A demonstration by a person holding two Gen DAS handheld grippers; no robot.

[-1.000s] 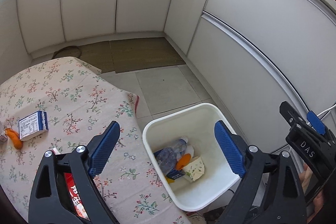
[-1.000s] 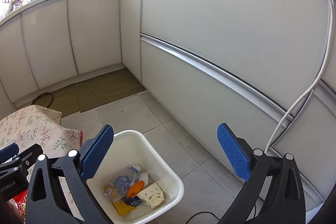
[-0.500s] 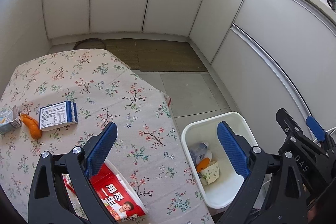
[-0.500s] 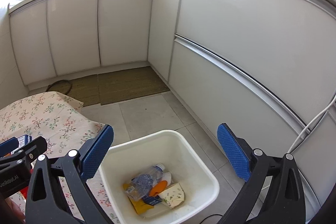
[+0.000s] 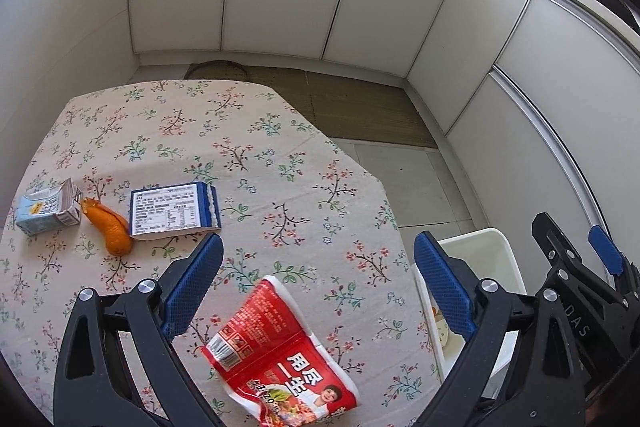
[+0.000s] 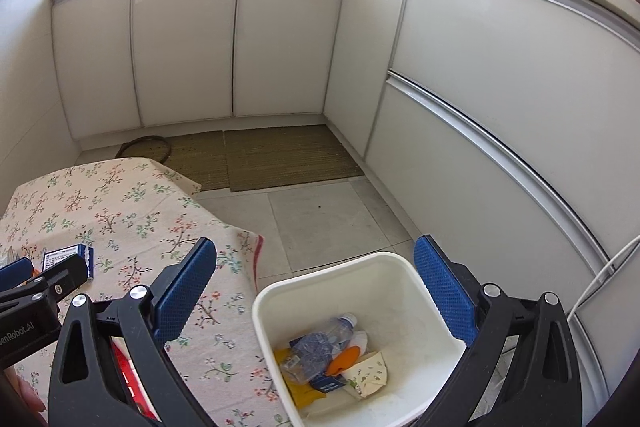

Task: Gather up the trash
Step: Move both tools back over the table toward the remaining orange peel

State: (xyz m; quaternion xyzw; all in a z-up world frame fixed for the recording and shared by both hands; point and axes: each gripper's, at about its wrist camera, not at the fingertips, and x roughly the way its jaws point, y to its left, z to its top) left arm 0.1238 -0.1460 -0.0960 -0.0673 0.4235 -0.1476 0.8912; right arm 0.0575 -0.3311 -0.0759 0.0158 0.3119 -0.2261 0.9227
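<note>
Two grippers, both tilted down. Our left gripper has just been opening, jaws wide, nothing between; below it a crumpled red plastic wrapper lies diagonally on the floral tablecloth. Right gripper, jaws apart, hovers over the white plastic bin.

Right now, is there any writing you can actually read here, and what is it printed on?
"用尽一生": large white characters on the red packet lying on the table.
"20": part of the yellow line on the same packet; the rest is blurred.
"DAS": on the black body of the right tool, seen from the left wrist.
"enRobot.AI": on the left tool, seen from the right wrist, cut off at the frame edge.
Blue-edged box: nutrition table, too small to read.
Small carton: print blurred.
</note>
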